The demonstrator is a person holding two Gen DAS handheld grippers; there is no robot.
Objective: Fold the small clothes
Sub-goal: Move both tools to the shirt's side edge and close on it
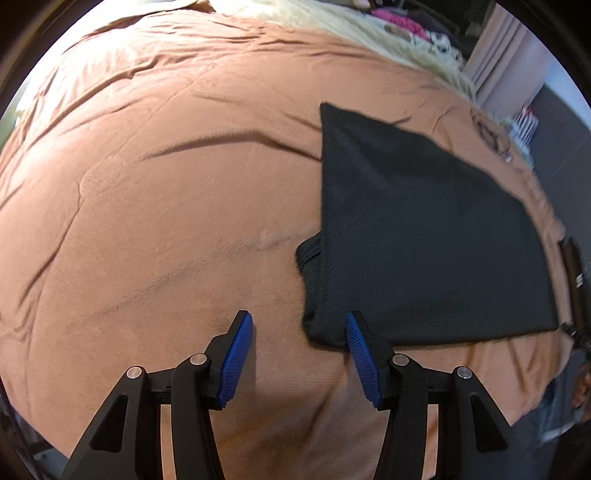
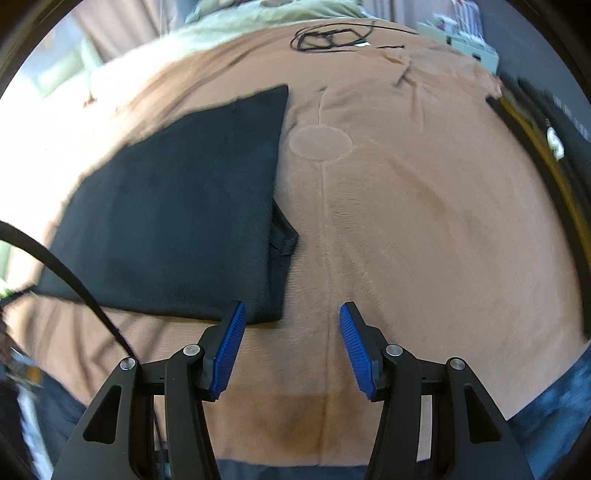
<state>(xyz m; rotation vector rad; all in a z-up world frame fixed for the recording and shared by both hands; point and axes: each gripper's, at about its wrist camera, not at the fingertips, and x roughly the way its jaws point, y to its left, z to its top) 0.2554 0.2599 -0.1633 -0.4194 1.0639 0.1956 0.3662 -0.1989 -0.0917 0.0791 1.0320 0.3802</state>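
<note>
A black garment [image 1: 417, 229] lies folded flat on the brown blanket [image 1: 166, 184], with a small flap poking out from its left side. In the left wrist view my left gripper [image 1: 299, 325] stands open just off the garment's near left corner, nothing between its blue pads. In the right wrist view the same garment [image 2: 177, 206] lies to the left, a flap sticking out on its right edge. My right gripper [image 2: 291, 314] is open beside the garment's near right corner, over the bare blanket [image 2: 424, 221], holding nothing.
A tangle of black cable [image 2: 328, 37] lies at the far side of the blanket. A black strap [image 2: 62, 269] crosses the lower left of the right wrist view. A pale cover [image 1: 388, 40] and pink items [image 1: 399, 22] sit beyond. The bed's edge runs along the right [image 2: 543, 158].
</note>
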